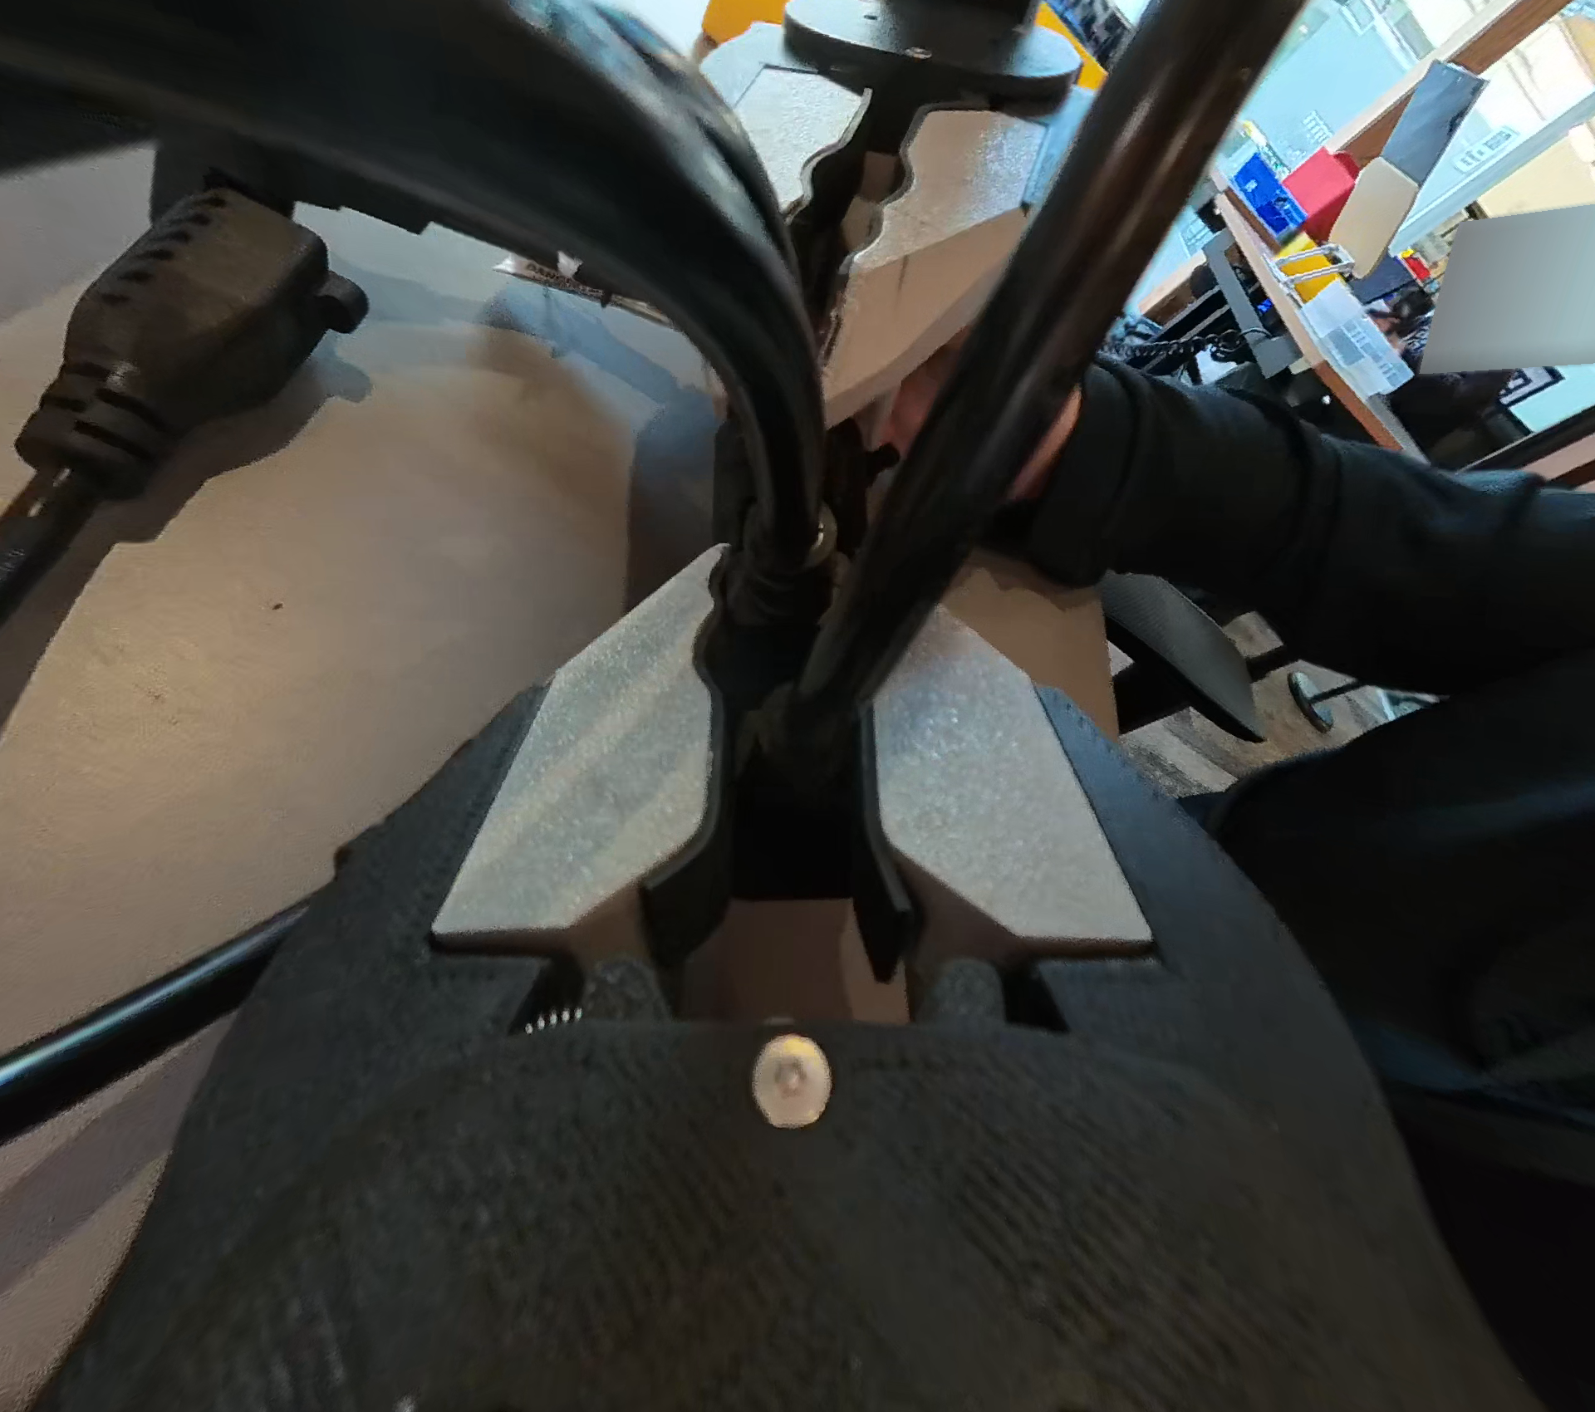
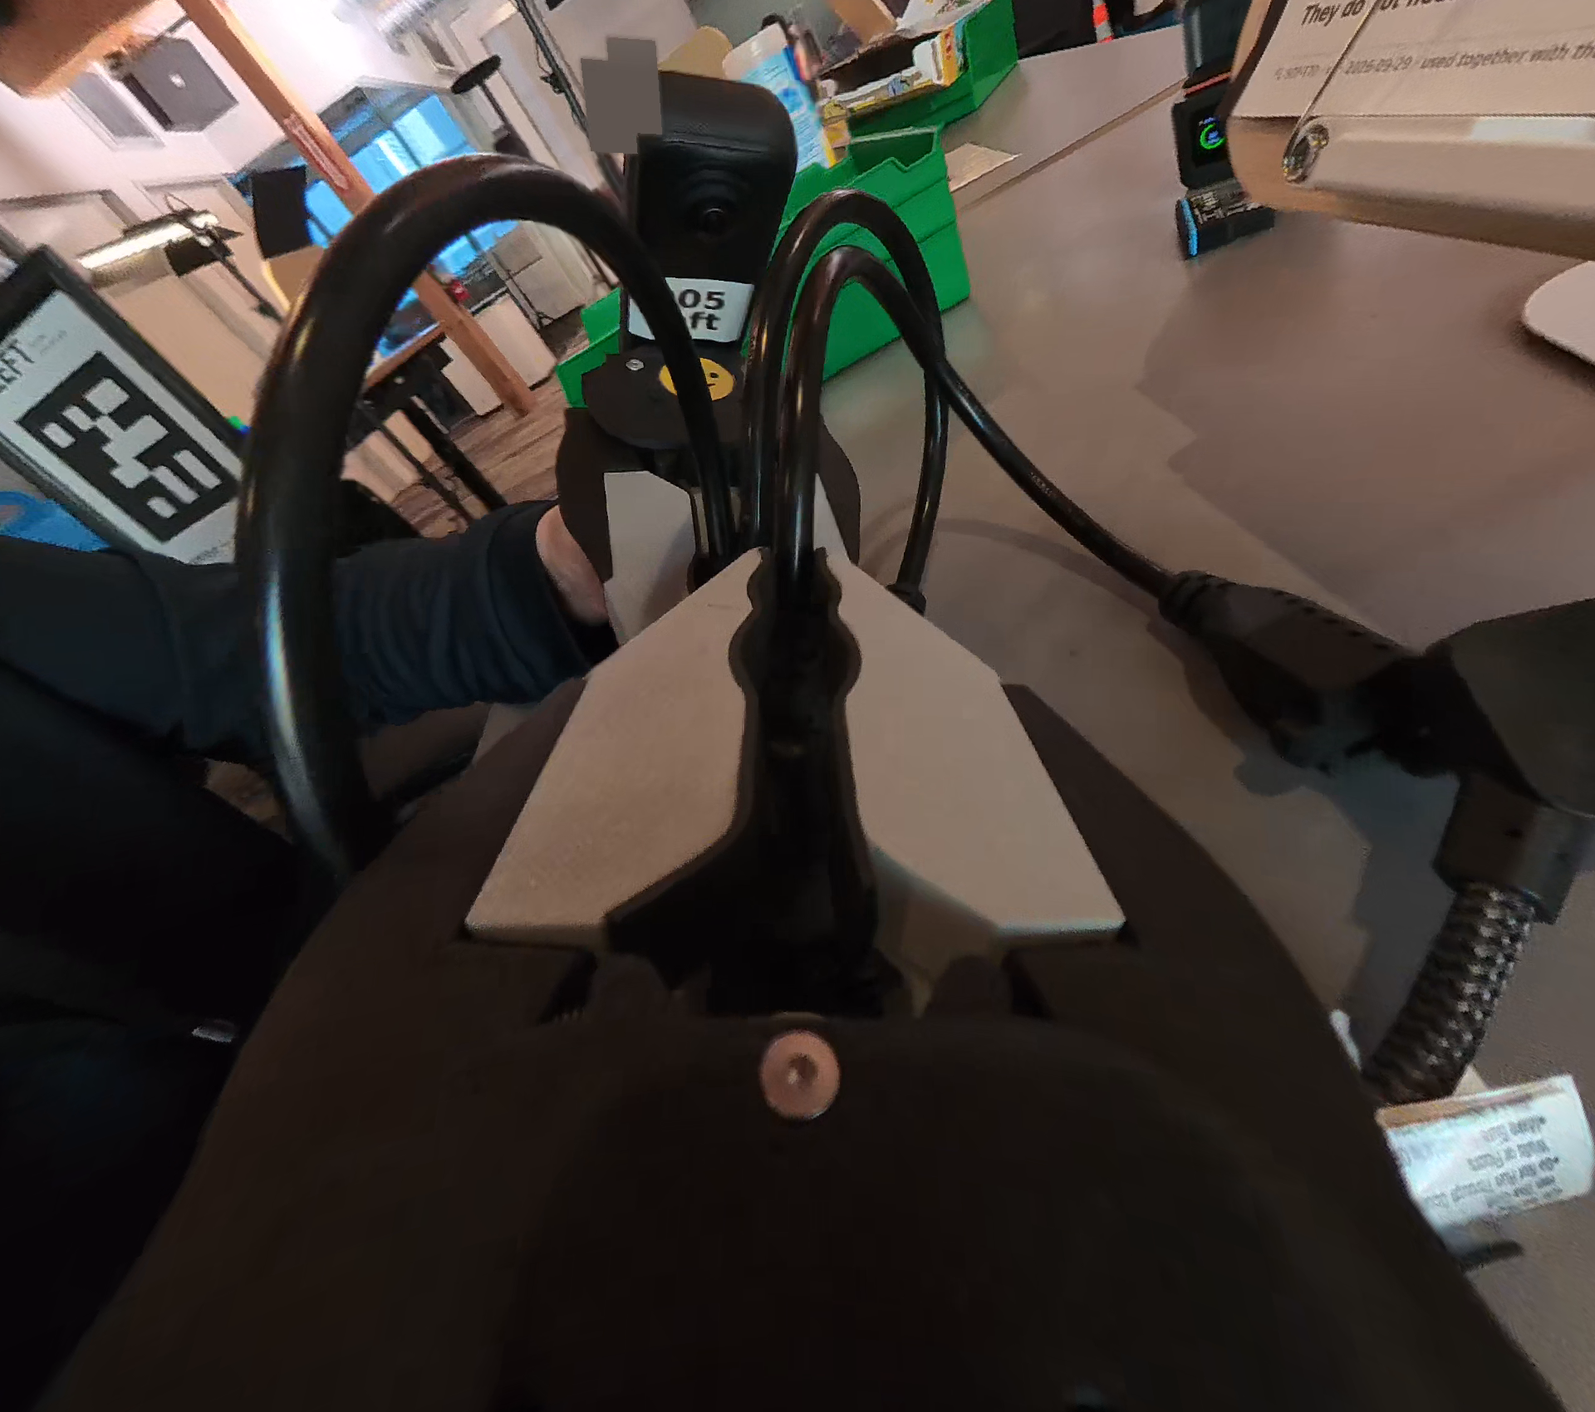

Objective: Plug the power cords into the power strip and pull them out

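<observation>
Two handheld grippers meet nose to nose over the grey table (image 2: 1208,421), each clamped on black power cord. At lower centre of the left wrist view, the left gripper (image 1: 790,689) has its grey fingers (image 1: 604,784) closed on a black cord (image 1: 535,102) that arcs up to the upper left; at lower centre of the right wrist view, the right gripper (image 2: 794,594) is likewise closed on a looping black cord (image 2: 285,508). Whether both hold one cord cannot be told. No power strip can be identified in either view; a loose plug (image 1: 185,326) lies on the table at the left of the left wrist view, and another moulded connector (image 2: 1277,654) rests at the right of the right wrist view beside a braided cable (image 2: 1450,999). The step appears to be regrasping or handing over the cord; done well, one gripper should likely hold firm near the plug body while the other releases, keeping the loops from snagging. Stacked green bins (image 2: 898,223) stand at upper centre of the right wrist view; the farthest holds boxes and papers, while the contents of the nearer ones are hidden. Small blue and red bins (image 1: 1295,188) sit on a distant desk at the right of the left wrist view, contents too small to tell.
</observation>
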`<state>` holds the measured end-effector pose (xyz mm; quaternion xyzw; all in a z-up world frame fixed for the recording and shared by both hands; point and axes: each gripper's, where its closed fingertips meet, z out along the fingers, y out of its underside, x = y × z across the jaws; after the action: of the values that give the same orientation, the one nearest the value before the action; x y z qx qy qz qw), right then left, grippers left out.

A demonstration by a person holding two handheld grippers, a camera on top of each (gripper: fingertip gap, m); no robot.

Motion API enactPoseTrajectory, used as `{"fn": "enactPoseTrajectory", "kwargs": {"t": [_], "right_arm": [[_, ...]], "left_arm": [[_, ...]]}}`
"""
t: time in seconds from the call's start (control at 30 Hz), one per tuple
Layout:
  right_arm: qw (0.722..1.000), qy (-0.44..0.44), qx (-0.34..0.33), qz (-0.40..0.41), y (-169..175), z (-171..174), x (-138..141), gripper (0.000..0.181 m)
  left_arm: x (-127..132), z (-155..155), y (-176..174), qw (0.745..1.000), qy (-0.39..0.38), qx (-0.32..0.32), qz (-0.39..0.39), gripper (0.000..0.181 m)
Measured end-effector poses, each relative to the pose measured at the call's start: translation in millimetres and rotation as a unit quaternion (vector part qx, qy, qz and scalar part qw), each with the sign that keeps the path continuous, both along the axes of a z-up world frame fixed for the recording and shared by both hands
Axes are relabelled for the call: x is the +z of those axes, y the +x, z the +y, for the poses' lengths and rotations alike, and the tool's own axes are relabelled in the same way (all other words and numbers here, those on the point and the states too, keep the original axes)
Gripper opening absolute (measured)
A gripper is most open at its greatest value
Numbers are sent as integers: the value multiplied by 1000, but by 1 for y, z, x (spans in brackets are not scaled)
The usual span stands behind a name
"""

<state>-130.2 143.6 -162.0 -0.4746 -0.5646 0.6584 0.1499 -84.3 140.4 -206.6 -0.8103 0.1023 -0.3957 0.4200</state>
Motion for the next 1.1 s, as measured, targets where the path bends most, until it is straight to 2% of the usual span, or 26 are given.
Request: {"fn": "enactPoseTrajectory", "kwargs": {"t": [0.13,0.3,0.57,0.87,1.1], "right_arm": [[1000,27,9,1,0,-1,1,5],[1000,6,21,3,4,0,5,6],[999,-20,5,30,9,14,18,0],[994,105,18,1,7,-5,-2,10],[972,231,-32,16,4,-1,-4,10]], "left_arm": [[1,1,0,1000,9,1,9,26],[1,1,1,1000,15,-5,21,26],[0,1,1,999,20,-5,34,26],[-1,0,2,999,22,-6,42,26],[-2,1,2,998,27,-3,63,24]]}}
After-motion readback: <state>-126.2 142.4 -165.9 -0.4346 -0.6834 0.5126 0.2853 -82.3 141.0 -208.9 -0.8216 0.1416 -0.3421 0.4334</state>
